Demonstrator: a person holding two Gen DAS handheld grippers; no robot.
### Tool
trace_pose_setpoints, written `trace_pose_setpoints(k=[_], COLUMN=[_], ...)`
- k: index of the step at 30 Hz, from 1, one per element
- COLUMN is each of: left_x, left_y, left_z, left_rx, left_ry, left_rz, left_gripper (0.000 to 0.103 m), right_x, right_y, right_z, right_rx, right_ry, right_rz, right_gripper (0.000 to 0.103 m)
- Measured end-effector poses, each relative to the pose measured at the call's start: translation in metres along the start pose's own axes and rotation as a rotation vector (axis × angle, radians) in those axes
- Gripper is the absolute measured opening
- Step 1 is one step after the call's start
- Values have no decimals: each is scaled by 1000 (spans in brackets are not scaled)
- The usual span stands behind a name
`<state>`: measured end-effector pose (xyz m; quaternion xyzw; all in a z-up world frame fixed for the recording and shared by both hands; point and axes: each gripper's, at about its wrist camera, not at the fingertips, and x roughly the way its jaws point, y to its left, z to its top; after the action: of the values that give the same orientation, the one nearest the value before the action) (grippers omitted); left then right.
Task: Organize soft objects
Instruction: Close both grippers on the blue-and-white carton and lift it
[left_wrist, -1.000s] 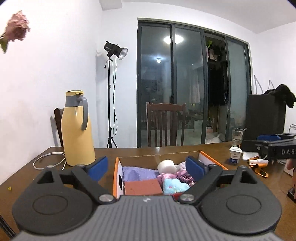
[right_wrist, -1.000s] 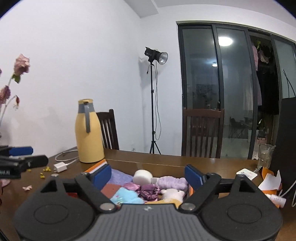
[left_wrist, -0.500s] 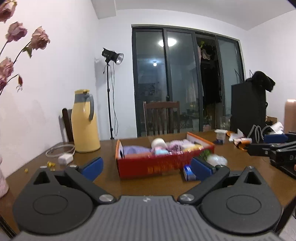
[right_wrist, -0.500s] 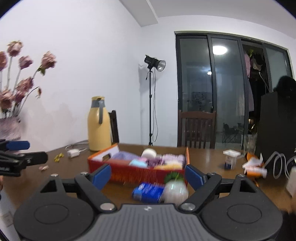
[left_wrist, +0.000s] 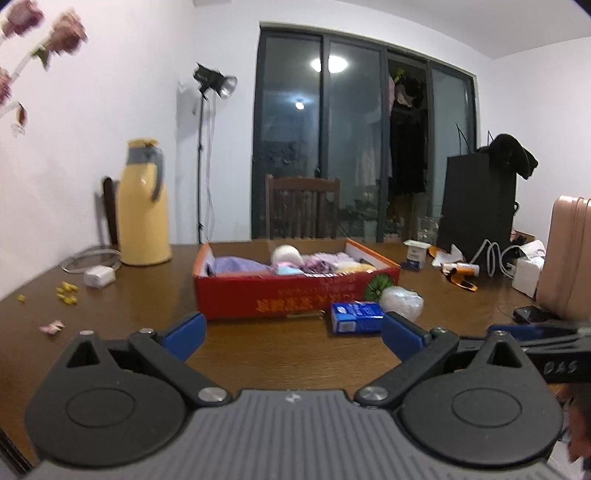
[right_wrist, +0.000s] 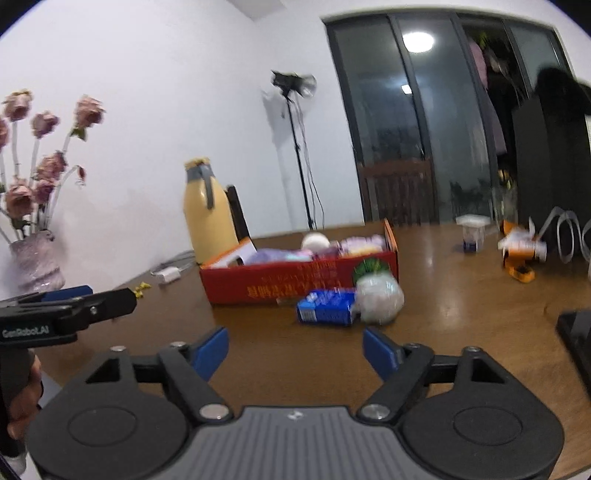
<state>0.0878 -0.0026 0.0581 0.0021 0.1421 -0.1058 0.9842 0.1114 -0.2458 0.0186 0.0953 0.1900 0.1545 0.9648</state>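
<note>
Over a glossy brown wooden table (left_wrist: 129, 325) in a white-walled room, holding the left gripper (left_wrist: 293, 332) with its jaws spread as wide as possible, having just been opening them, and framing only bare tabletop between the blue pads. Keeping the right gripper (right_wrist: 295, 349) just as unloaded, its jaws parted somewhat less, having just been closing them a little, with nothing caught between. Pointing both tools forward and slightly downward, side by side, probably to line up on what is lying just ahead: a blue packet (left_wrist: 356, 315) flat on the table and, just beside its right end, a crinkly white bundle with a green top (left_wrist: 400, 299), both resting close against the front wall of the red cardboard box (left_wrist: 295, 295). Judging these two to be the pieces not yet put away, seeing the box already packed close with a lilac cloth (left_wrist: 236, 264), a white round roll (left_wrist: 286, 254) and other pastel pieces too blurred to name. Leaving the jaws apart seemingly to take in squashy bulk without pinching early. Carrying the left wrist level, with no visible tilt, and canting the right wrist, judging by the sloping table line in its view. Staying well apart from the yellow thermos jug (left_wrist: 144, 206) behind the box's left end, the white charger (left_wrist: 99, 276) near it, and the vase of dried roses (right_wrist: 35, 258) at the far left.
</note>
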Motion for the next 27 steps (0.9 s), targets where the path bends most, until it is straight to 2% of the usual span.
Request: trace_pose_setpoints(k=[5,9,11,13,16,20,22,23,27], left_x=[60,119,151,181,215,239,246,246,222], left_y=[-5,-8,-7,-2,2,13,17,18,15], left_z=[1,7,10,11,9,1,-3,-4,-4], left_rx=[-27,-75,-123,-172,-237,-322,-357,-365,-315], left_ry=[73,136,183,232,293,344,373,385,364], left_rz=[-58,-112,-138,-166,-226,-289,-334,-351,-311], left_gripper=[103,101,93,72,57,51,39,37,37], right_x=[38,81,104,127,154,173,178,178,169], right_y=[-17,-36,-46,-55,-62,-65,-66,-65,-59], right_z=[0,14,20,26,32,33,33,34,31], right_rx=[60,117,162,210,254,271,277,274,271], right_ry=[56,97,118,138,147,152,163,165,186], right_rz=[-8,-2,0,-2,-14,-30,-15,-4,42], right_gripper=[68,56,50,43,41,38,35,33,31])
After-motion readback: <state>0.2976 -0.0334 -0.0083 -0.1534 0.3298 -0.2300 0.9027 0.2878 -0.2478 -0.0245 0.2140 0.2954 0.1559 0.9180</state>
